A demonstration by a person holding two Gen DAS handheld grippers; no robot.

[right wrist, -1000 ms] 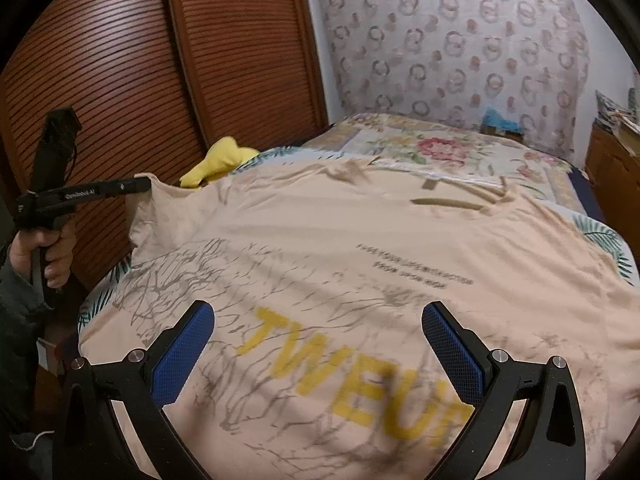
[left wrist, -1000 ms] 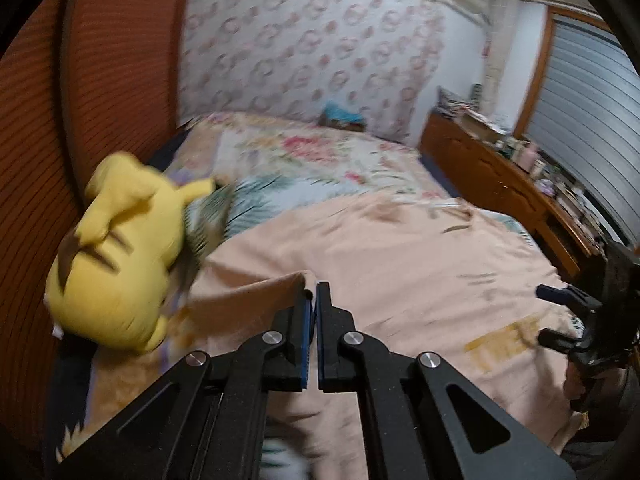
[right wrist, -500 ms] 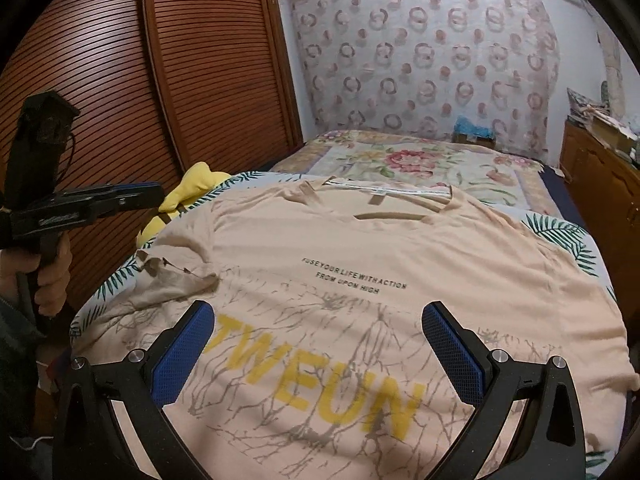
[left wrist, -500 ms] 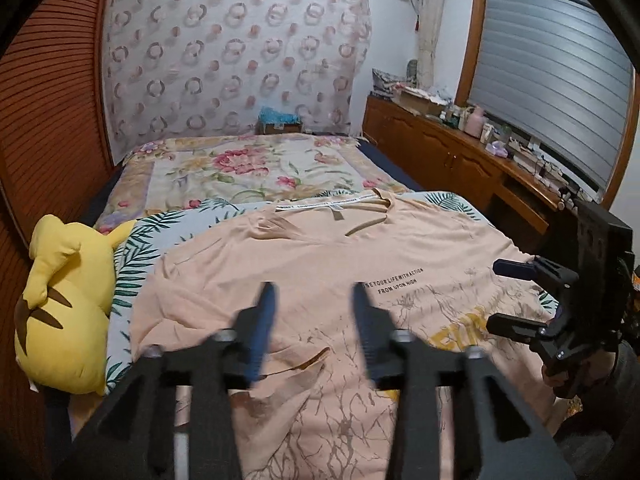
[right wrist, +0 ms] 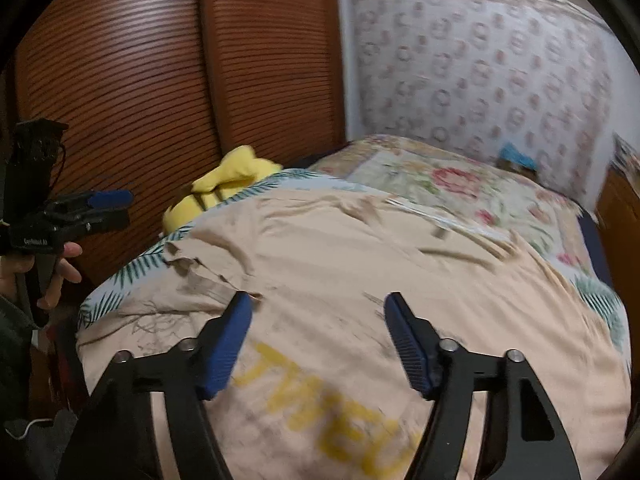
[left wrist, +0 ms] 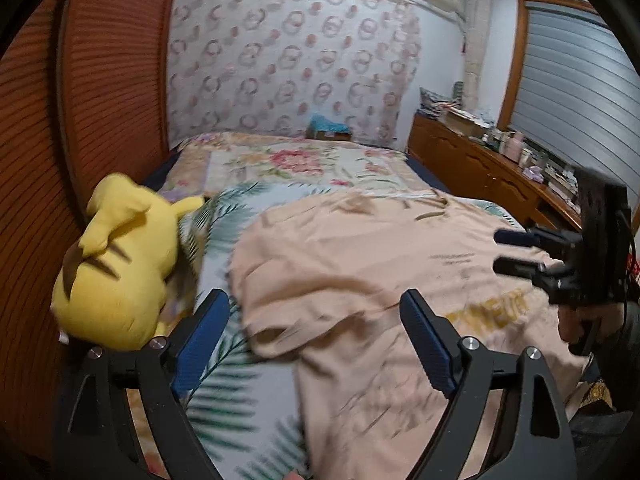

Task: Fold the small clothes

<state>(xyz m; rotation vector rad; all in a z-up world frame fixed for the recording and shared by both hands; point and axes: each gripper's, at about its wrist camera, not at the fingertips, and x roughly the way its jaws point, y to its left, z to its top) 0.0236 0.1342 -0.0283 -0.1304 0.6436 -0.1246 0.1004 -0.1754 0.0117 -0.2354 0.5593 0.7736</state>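
We have just let go of the peach T-shirt [left wrist: 360, 280]: a second ago our left gripper [left wrist: 316, 344] was pinched tight on its left sleeve, and now its jaws are opening wide above the cloth with nothing caught between them. The sleeve [right wrist: 200, 276] has dropped folded inward over the shirt's side, so we judge the first fold laid. Our right gripper [right wrist: 318, 344], which stood fully spread, is closing with only air between its pads, held over the yellow lettering [right wrist: 320, 412]. The shirt lies face up across the bed [left wrist: 248, 368], collar toward the far wall. Its left edge stops short of the yellow plush toy [left wrist: 116, 268], leaving a strip of leaf-print sheet free for moving; on the right the cloth runs near the mattress edge, so that side gives less room.
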